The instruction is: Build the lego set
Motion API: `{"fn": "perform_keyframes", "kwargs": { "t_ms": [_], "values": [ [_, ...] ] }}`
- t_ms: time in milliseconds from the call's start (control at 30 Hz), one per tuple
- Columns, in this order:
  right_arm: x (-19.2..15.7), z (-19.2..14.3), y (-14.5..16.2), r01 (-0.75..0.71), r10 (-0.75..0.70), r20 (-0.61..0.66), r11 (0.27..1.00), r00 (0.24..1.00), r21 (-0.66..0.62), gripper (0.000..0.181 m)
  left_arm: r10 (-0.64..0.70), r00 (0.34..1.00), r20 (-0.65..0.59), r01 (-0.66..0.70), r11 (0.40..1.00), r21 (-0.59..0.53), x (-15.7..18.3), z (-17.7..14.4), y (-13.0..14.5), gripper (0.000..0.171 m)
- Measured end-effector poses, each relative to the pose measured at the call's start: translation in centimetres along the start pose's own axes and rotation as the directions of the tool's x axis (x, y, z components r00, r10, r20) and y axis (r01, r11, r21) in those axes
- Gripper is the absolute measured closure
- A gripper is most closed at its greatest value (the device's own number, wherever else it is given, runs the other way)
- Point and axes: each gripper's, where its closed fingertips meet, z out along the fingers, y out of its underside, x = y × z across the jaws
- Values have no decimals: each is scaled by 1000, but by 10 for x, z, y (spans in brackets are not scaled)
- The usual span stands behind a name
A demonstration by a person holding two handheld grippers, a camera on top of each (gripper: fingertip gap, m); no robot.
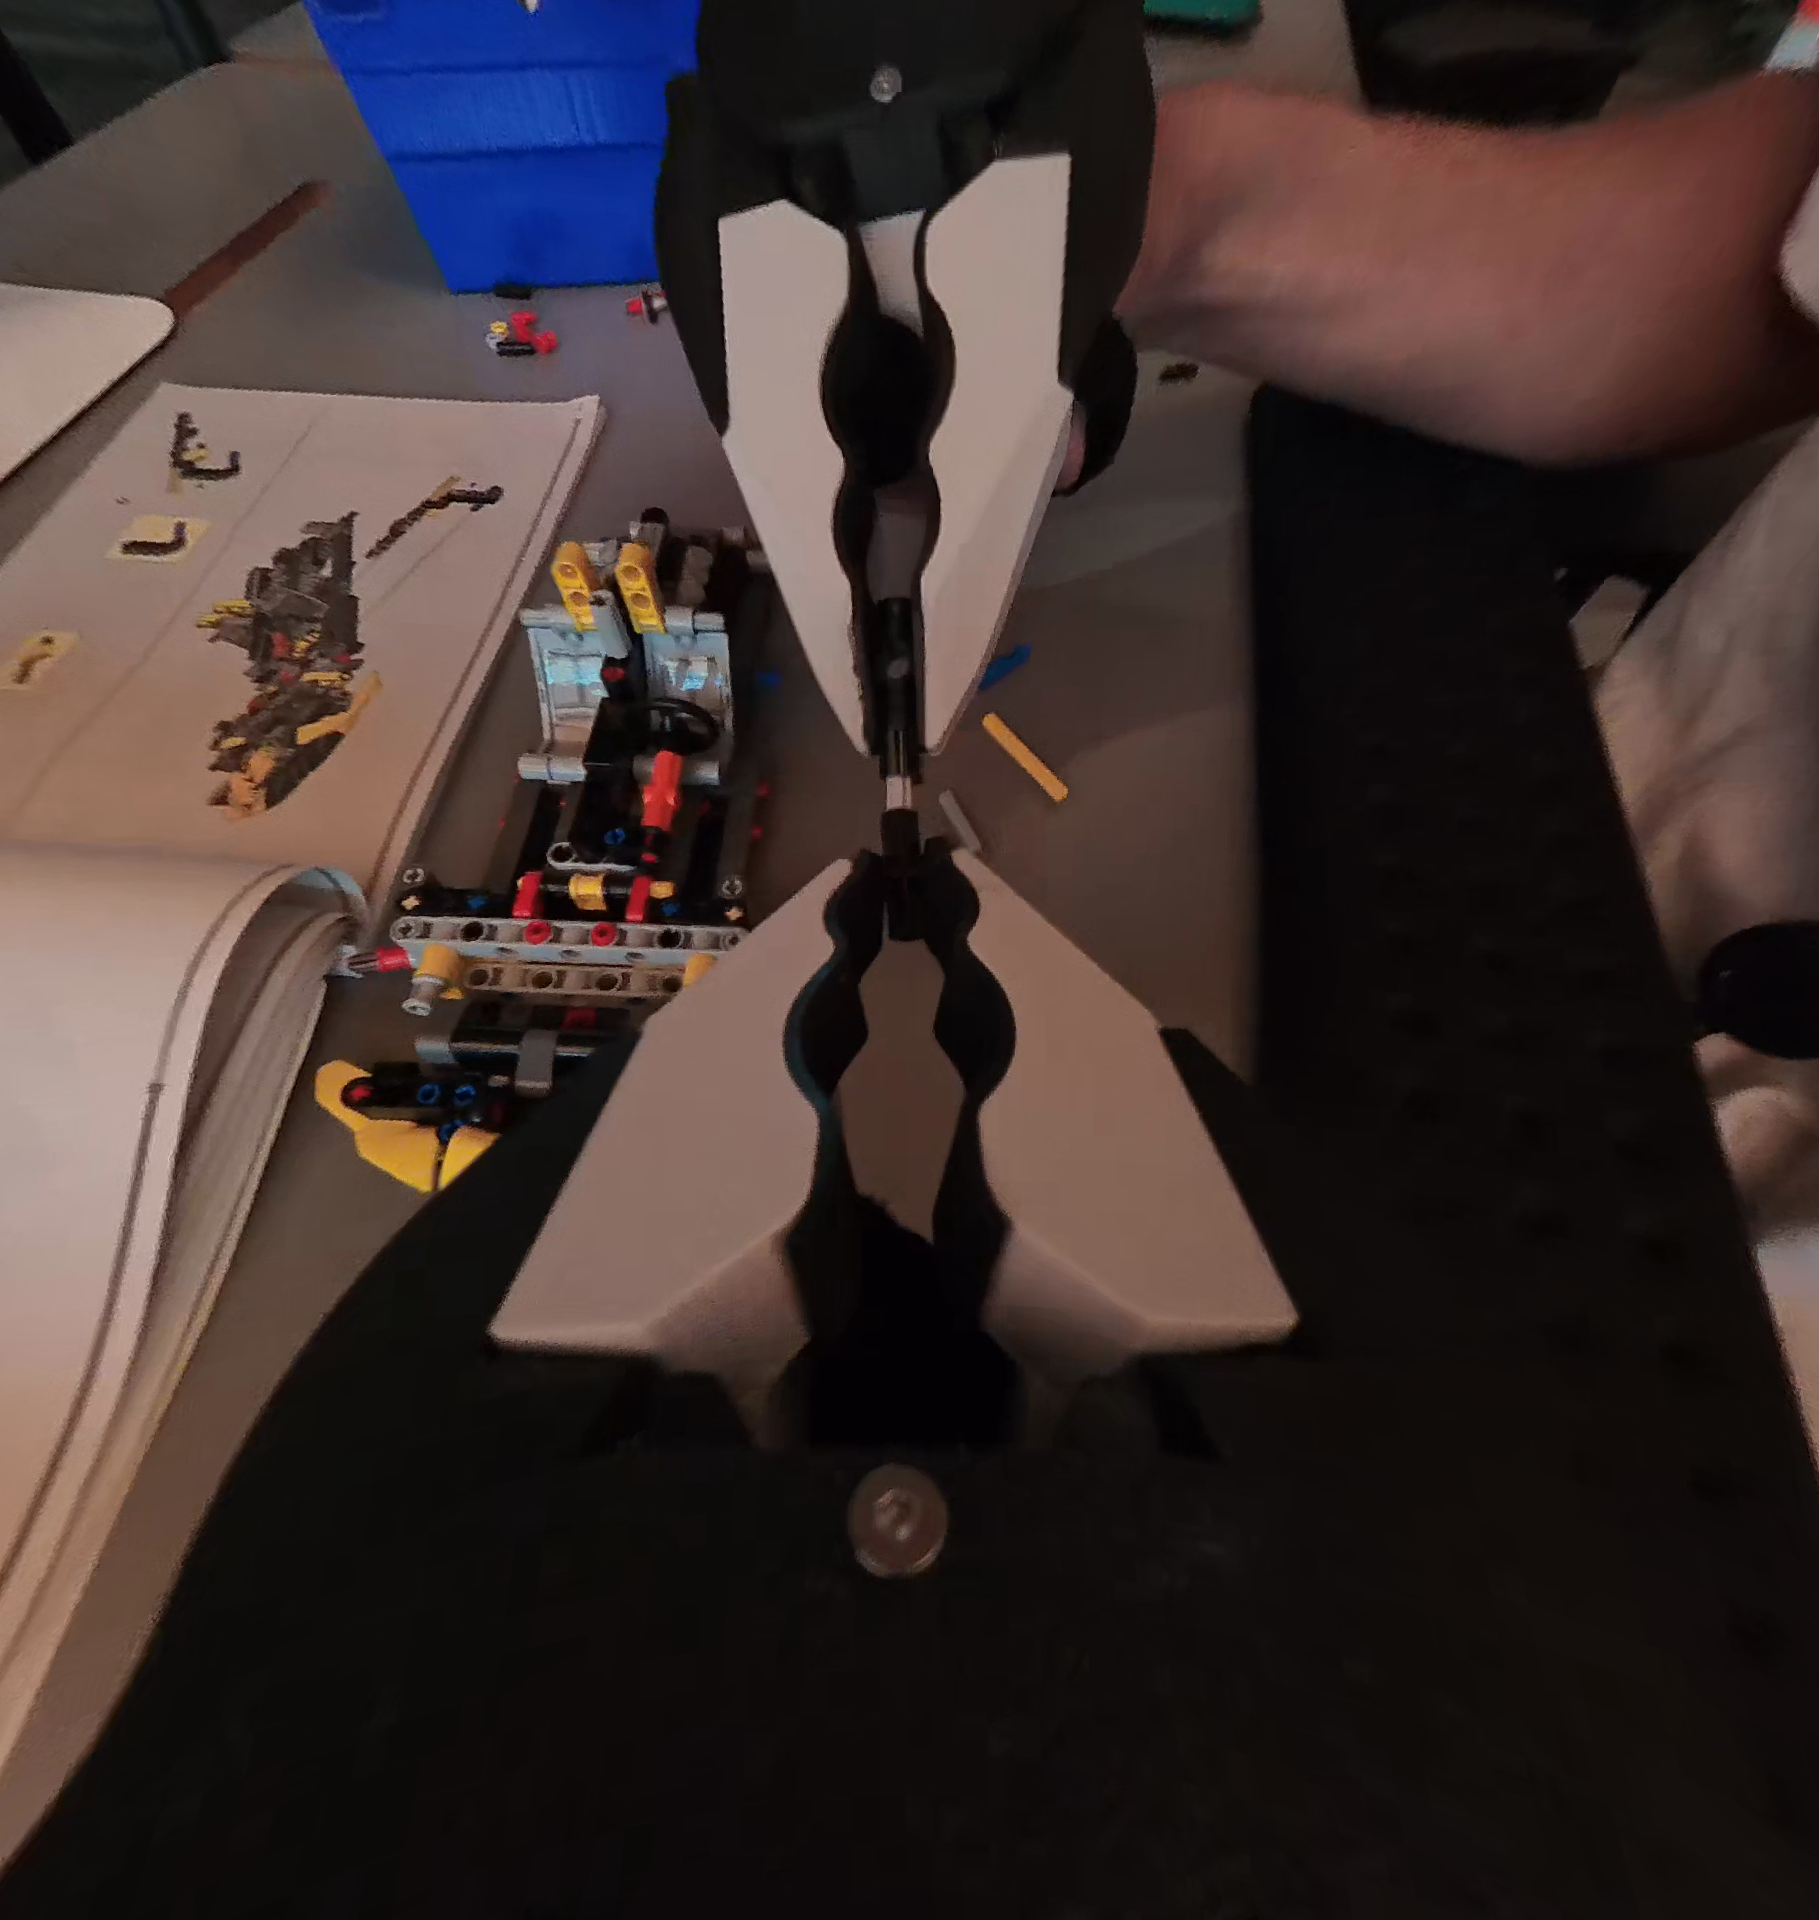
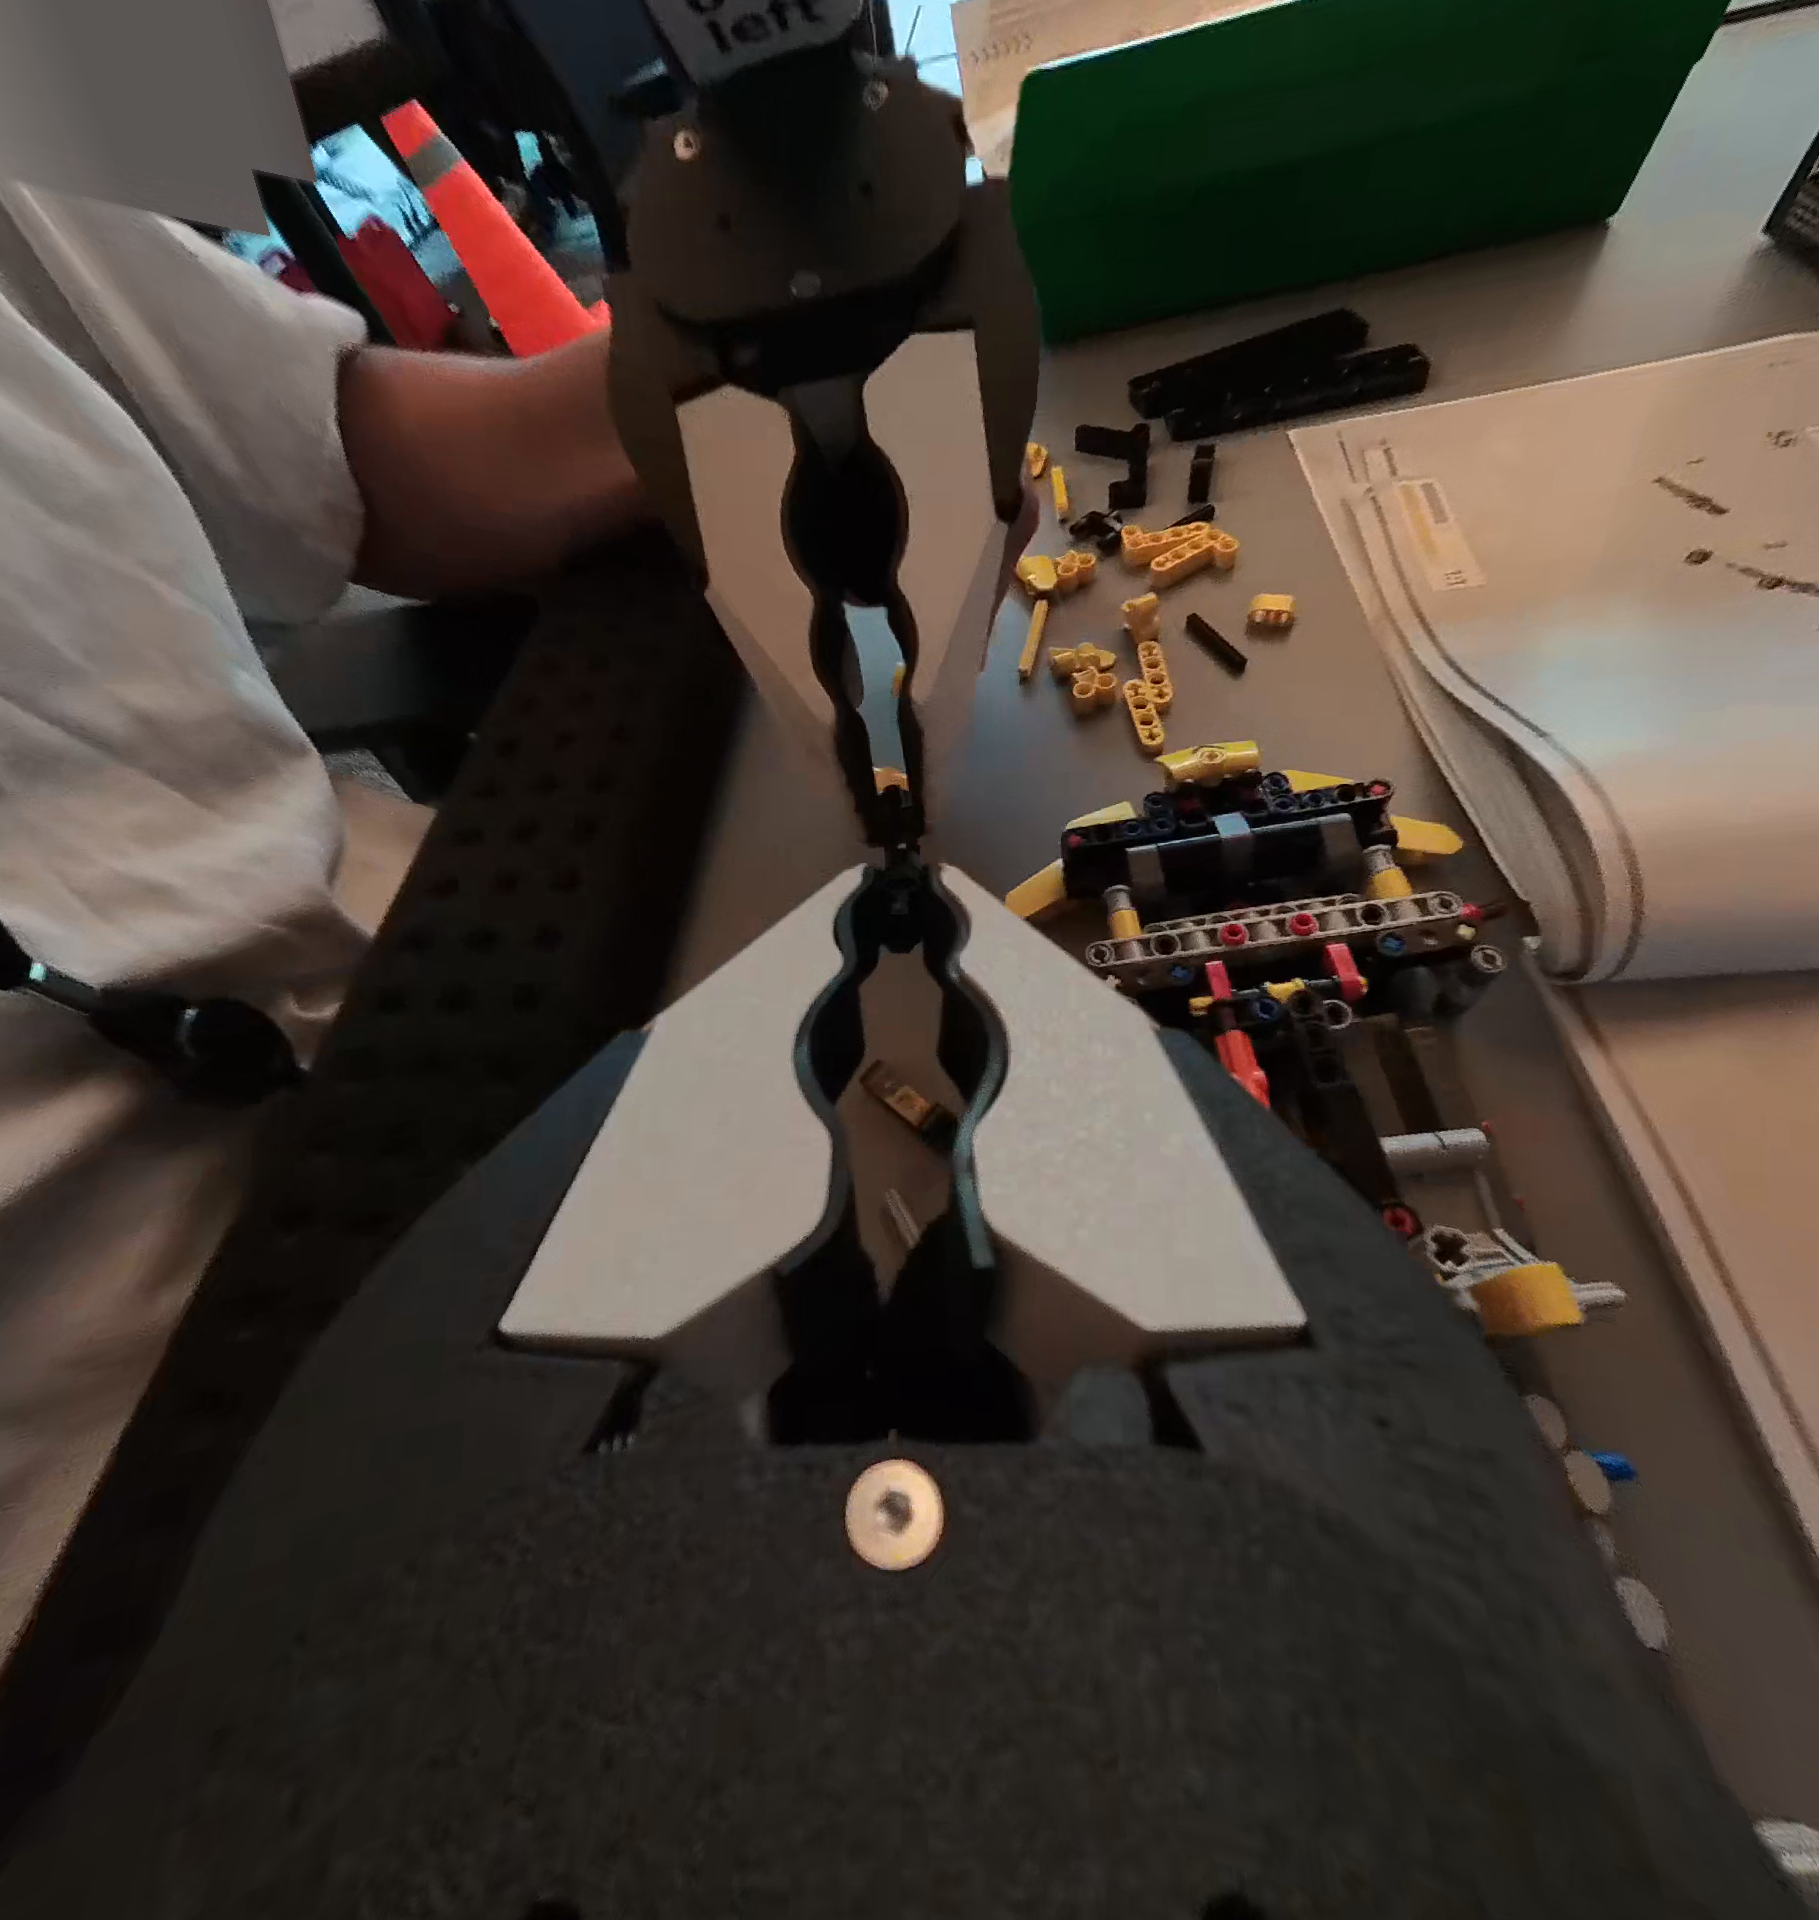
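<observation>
A grey table (image 2: 1570, 260) carries a half-built yellow-and-black Lego vehicle (image 2: 1289, 935) at its centre, an open instruction booklet (image 2: 1653, 644) touching it at 3 o'clock. Loose yellow and black pieces (image 2: 1144, 613) are scattered at 12 o'clock, with a green box (image 2: 1331, 156) beyond. In the left wrist view, a blue bin (image 1: 510, 135) stands at 11 o'clock, and a yellow axle (image 1: 1024, 758) lies near the model.

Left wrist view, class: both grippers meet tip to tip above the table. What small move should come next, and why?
Probably a short straight push together. The left gripper is shut on a small black connector piece; the right gripper is shut on a slim black rod piece with a pale tip. The two line up almost end to end, seemingly not fully seated.
</observation>
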Motion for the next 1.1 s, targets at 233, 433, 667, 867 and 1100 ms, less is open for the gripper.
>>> {"fn": "perform_keyframes", "kwargs": {
  "t_ms": [233,433,667,867,1100],
  "values": [
    [7,5,10,-16,16,-34,1000,999,-17,174,203,968,147,-191,977,-91,-8,4,10,167],
    [7,-2,-3,-203,201,30,971,979,127,175,437,832,342,-421,899,-123,-13,-3,-4,167],
    [7,-8,-16,-261,254,60,937,965,231,175,563,674,479,-555,813,-174,-17,-9,-18,167],
    [6,-11,-21,-317,298,110,907,948,279,175,616,585,528,-602,766,-226,-19,-12,-24,167],
    [10,-8,-20,-316,306,79,907,949,279,175,674,501,543,-631,714,-305,-21,-12,-24,167]
  ]
}}
